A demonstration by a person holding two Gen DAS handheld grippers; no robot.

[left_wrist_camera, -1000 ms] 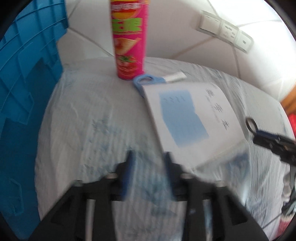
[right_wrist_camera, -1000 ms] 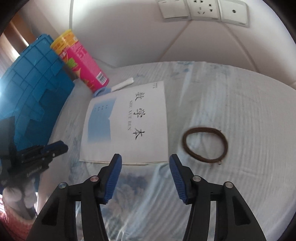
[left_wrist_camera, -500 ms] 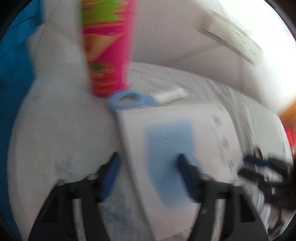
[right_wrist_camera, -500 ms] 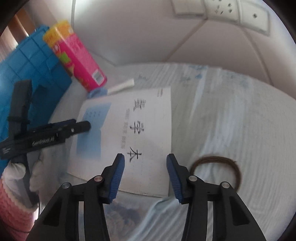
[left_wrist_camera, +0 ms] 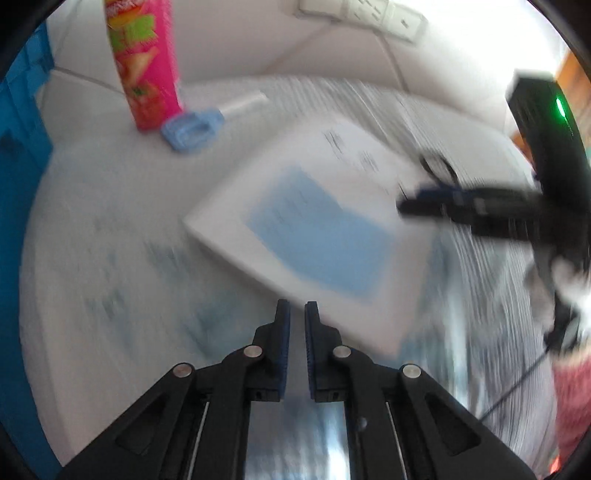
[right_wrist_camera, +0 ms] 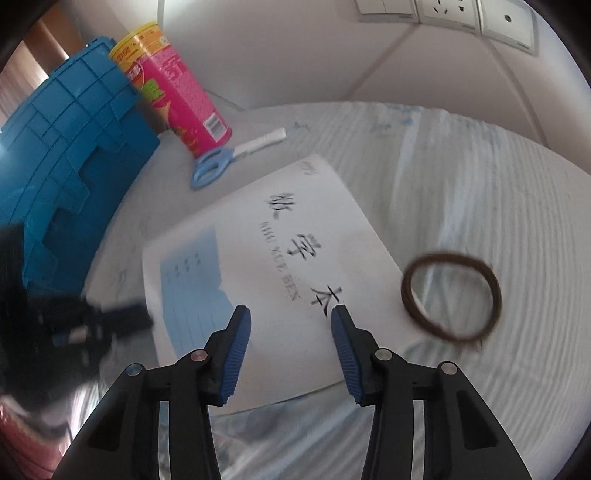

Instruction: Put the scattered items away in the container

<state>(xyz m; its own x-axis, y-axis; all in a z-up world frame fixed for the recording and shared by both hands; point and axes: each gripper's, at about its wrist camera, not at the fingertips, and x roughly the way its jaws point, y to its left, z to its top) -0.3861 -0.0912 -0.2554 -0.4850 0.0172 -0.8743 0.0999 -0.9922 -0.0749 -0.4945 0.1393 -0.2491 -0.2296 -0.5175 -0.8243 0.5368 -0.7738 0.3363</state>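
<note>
Left hand-held gripper (left_wrist_camera: pixel 297 314): jaws nearly pressed together with a thin gap, nothing between them, at the near edge of the notebook (left_wrist_camera: pixel 317 229). Right hand-held gripper (right_wrist_camera: pixel 290 319): jaws spread, empty, over the notebook. Hair band (right_wrist_camera: pixel 450 295) just beside the notebook. Scissors (right_wrist_camera: pixel 210 166) touching the pink can (right_wrist_camera: pixel 177 88), blue crate (right_wrist_camera: pixel 62 155) alongside.

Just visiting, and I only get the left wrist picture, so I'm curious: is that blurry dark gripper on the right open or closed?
Observer: Open; in the right wrist view the right gripper has its jaws wide apart over the notebook.
Operator: And the dark loop behind it?
Observer: A brown hair tie, lying beside the notebook's right edge.
Operator: The pink can has its top cut off here.
Observer: It has a yellow lid.
</note>
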